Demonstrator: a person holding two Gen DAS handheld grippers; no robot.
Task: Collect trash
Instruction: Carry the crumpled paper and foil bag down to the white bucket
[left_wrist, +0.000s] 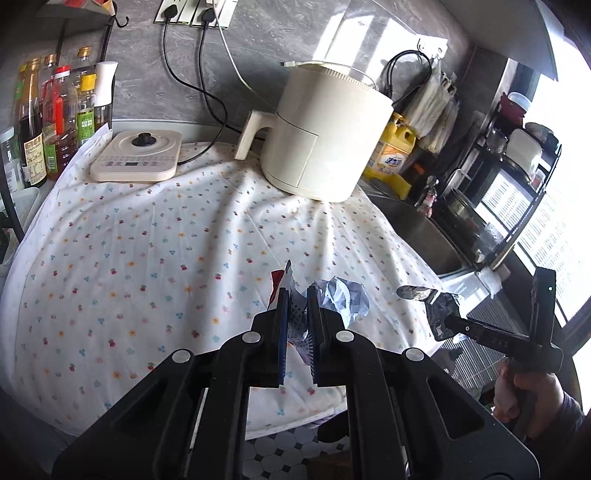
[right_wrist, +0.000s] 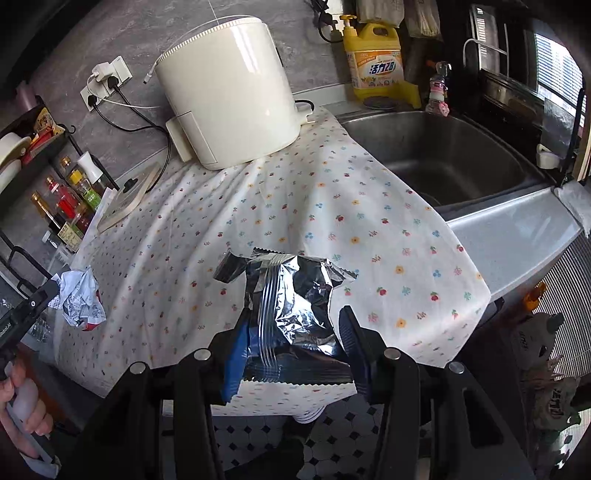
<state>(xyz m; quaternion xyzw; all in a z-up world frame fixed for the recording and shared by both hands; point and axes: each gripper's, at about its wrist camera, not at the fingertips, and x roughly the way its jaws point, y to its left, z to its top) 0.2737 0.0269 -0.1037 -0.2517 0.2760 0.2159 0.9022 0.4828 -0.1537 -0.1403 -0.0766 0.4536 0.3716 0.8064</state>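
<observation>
Trash in both grippers above the flowered cloth.
The left gripper is clenched on crumpled paper, perhaps a receipt; to its right, the right gripper clamps a silver foil wrapper, both held over the counter's front edge, sink beyond.

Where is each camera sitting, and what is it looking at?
Left wrist: on the left gripper, which pinches crumpled paper; looks over the flowered cloth; a hand shows.
Right wrist: on the right gripper, which holds a foil wrapper; faces the sink.
Both show the white appliance.
</observation>
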